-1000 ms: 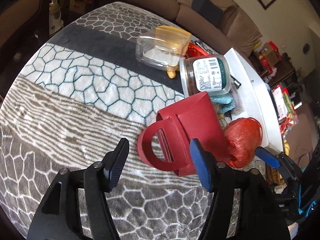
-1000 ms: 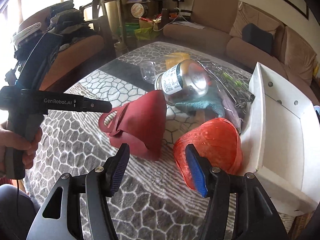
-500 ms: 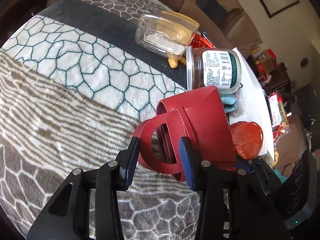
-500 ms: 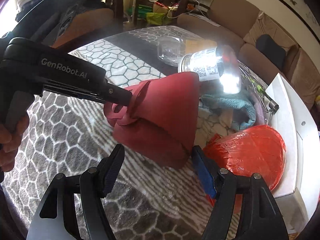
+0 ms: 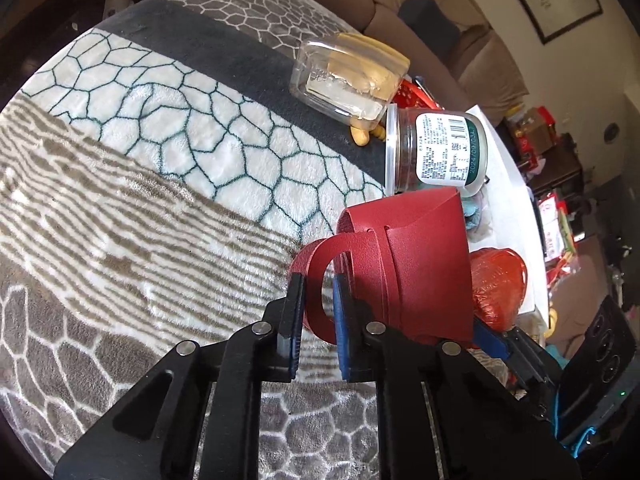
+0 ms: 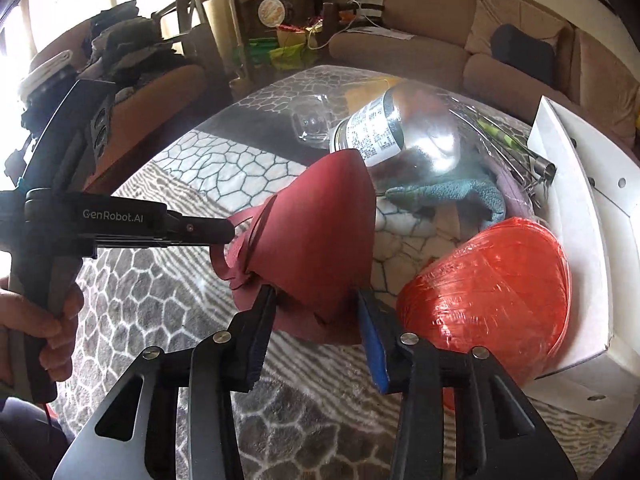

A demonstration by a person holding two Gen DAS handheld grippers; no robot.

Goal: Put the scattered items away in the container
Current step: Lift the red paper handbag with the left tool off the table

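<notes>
Left wrist view: the left tool (image 5: 316, 312) has just been closing, and its blue-padded jaws now pinch the looped handle of the dark red folded leather cup-shaped pouch (image 5: 420, 264), which sits on the grey and white patterned fleece blanket (image 5: 160, 184) covering the desk. Beyond the pouch a clear plastic jar with a white label and green band (image 5: 436, 152) lies on its side; dark contents show through its wall, though what they are is unclear. Further back lies a clear rectangular plastic tub with a yellow lid (image 5: 352, 76), holding something pale.

In the right wrist view, the right tool (image 6: 316, 320) has also just been closing; its jaws stand on either side of the pouch's lower body, the pads at its sides, and whether they press is hard to tell. Just beside the pouch is an orange-red roll of plastic string (image 6: 488, 292), touching the wall of the white cardboard box (image 6: 580, 216), whose visible inside is bare. A teal cloth (image 6: 452, 196) lies under the jar.
</notes>
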